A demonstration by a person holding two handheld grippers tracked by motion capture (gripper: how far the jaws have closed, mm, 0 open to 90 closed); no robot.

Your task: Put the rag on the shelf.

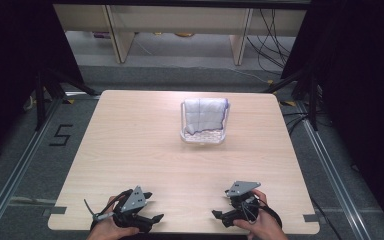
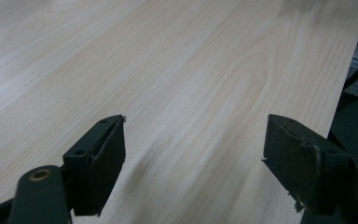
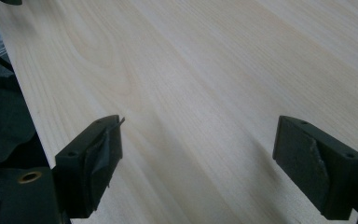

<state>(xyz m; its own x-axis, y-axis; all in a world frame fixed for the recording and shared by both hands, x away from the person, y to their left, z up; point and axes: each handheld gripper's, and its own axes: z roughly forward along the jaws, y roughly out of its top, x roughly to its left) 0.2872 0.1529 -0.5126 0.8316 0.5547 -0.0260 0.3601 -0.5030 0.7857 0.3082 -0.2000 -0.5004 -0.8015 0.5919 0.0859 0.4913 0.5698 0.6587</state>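
Observation:
A white plastic basket (image 1: 204, 136) stands at the far middle of the wooden table (image 1: 130, 145). A folded white cloth with a purple edge (image 1: 205, 114) leans upright inside it. Held in a hand at the near left edge, my left gripper (image 1: 151, 206) is open, its jaws wide apart over bare wood (image 2: 191, 126). At the near right edge a hand holds my right gripper (image 1: 221, 203), open too, with nothing between its jaws (image 3: 198, 130). Both grippers are far from the basket.
The table's near edge (image 1: 180, 231) runs just under both hands. Black stand legs (image 1: 45, 95) flank the table's far corners. Wooden furniture legs (image 1: 120, 40) and cables (image 1: 275, 35) lie on the floor beyond. A "5" mark (image 1: 61, 135) is taped on the floor at left.

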